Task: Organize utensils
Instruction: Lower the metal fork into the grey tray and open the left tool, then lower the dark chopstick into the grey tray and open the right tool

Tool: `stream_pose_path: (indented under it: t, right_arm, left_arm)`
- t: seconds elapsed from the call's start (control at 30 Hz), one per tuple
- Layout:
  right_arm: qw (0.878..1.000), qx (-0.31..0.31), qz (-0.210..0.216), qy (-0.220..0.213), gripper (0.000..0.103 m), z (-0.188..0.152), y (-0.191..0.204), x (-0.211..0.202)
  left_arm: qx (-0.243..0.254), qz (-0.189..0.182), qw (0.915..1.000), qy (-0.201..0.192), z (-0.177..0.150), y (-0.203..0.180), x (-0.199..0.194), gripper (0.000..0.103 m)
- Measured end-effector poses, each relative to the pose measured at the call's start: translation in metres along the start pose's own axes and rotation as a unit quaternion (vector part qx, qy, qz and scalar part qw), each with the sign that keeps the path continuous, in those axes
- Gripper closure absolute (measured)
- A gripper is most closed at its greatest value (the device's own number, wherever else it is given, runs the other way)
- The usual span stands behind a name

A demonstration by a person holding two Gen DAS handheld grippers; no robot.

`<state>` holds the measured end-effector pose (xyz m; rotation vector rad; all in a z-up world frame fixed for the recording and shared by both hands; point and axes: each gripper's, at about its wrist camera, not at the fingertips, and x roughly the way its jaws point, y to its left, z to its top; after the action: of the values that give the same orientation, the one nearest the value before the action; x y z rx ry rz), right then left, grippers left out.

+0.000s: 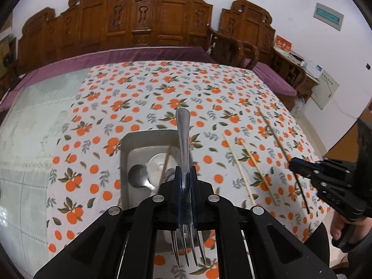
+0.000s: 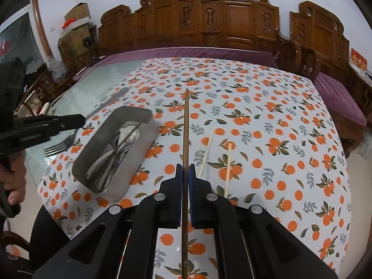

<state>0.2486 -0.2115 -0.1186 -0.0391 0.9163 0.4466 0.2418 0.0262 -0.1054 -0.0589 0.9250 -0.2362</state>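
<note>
Carved wooden benches (image 2: 232,21) with purple cushions line the wall behind a table draped in an orange-print cloth (image 2: 267,116); the cloth's far half lies bare, and a glass strip shows uncovered beyond its left edge. Nearer the front edge sits a grey metal tray (image 2: 116,148), long axis running front to back, with a spoon (image 1: 139,176) and other cutlery lying inside.

Above the tray, the left gripper (image 1: 186,174) is clamped tight on a steel fork (image 1: 183,139), handle pointing away over the tray toward the benches, tines back toward the person.

Right of the tray, the right gripper (image 2: 185,169) is pinched closed on a dark chopstick (image 2: 186,125), which runs straight out toward the benches and is lifted off the cloth. Two pale chopsticks (image 2: 207,153) lie on the cloth just right of it, roughly parallel, slightly splayed. A hand (image 2: 14,176) grips the left gripper's handle at the table's front edge.
</note>
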Motion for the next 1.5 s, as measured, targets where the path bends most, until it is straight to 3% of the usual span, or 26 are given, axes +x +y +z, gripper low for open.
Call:
stream_pose_path:
  t: [0.47,0.97,1.3,1.4,1.5]
  right_arm:
    - [1.000,-0.006,0.015,0.009,0.097,-0.006,0.009,0.000]
    - [0.999,-0.016,0.031,0.012,0.097,0.003,0.026,0.006]
    - [0.998,-0.034,0.048,0.015,0.097,0.015,0.059,0.022]
    - [0.998,-0.037,0.056,0.015,0.097,0.020,0.069,0.027]
    - [0.997,-0.037,0.063,0.016,0.097,0.024,0.078,0.034]
  left_arm:
    - [-0.042,0.030,0.9971,0.057,-0.023,0.040,0.055,0.097]
    - [-0.039,0.031,0.9955,0.080,-0.025,0.041,0.081,0.097]
    - [-0.041,0.027,0.9975,0.051,-0.026,0.052,0.048,0.096]
    - [-0.044,0.032,0.9978,0.038,-0.027,0.059,0.031,0.084]
    - [-0.040,0.041,0.9980,0.026,-0.029,0.064,0.015,0.083]
